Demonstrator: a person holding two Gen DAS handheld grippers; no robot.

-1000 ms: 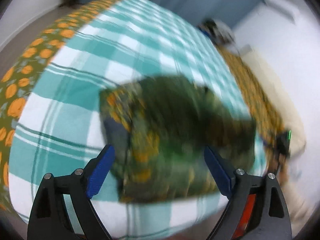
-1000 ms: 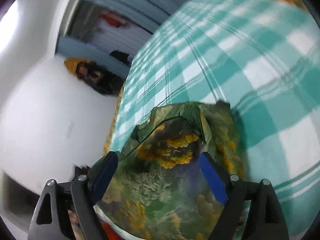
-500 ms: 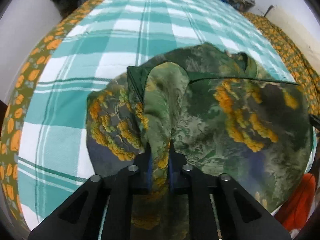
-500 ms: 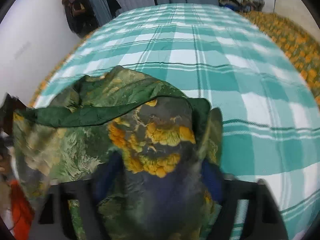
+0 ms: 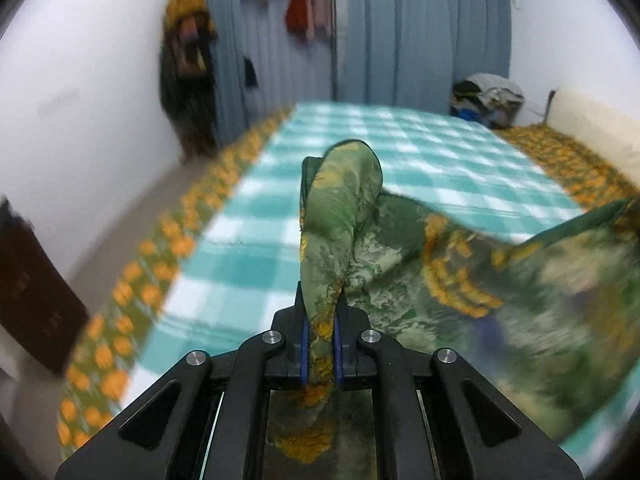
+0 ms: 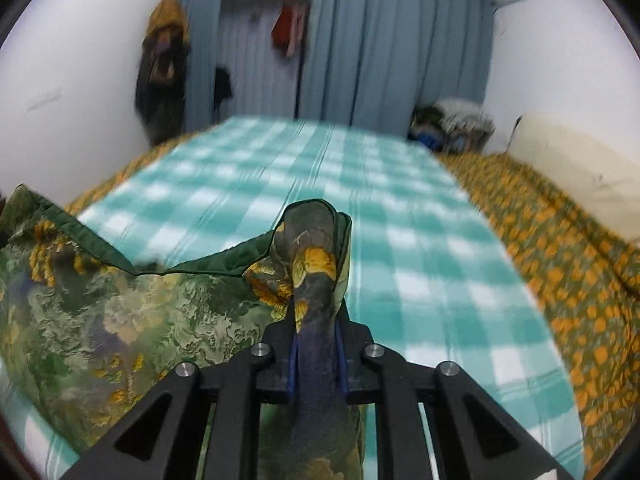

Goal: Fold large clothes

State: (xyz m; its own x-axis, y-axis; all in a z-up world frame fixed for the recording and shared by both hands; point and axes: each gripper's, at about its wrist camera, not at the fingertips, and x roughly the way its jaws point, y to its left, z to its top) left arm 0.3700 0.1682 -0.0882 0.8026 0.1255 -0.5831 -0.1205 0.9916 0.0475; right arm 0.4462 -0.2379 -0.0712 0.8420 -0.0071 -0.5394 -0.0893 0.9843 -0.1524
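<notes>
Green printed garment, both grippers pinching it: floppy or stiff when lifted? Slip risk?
Likely floppy: the green printed garment sags between the left gripper and right gripper. Probably light, since its pinched corners stand up. Slip risk seems low; thick folds fill both shut jaws.

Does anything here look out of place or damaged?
Nothing stands out. The left tongs and right tongs each pinch a bunched part of the green patterned garment above the checked blanket; no tear is visible.

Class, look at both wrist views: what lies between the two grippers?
The green patterned garment stretches between them, pinched by the left gripper and right gripper; both views show it.
</notes>
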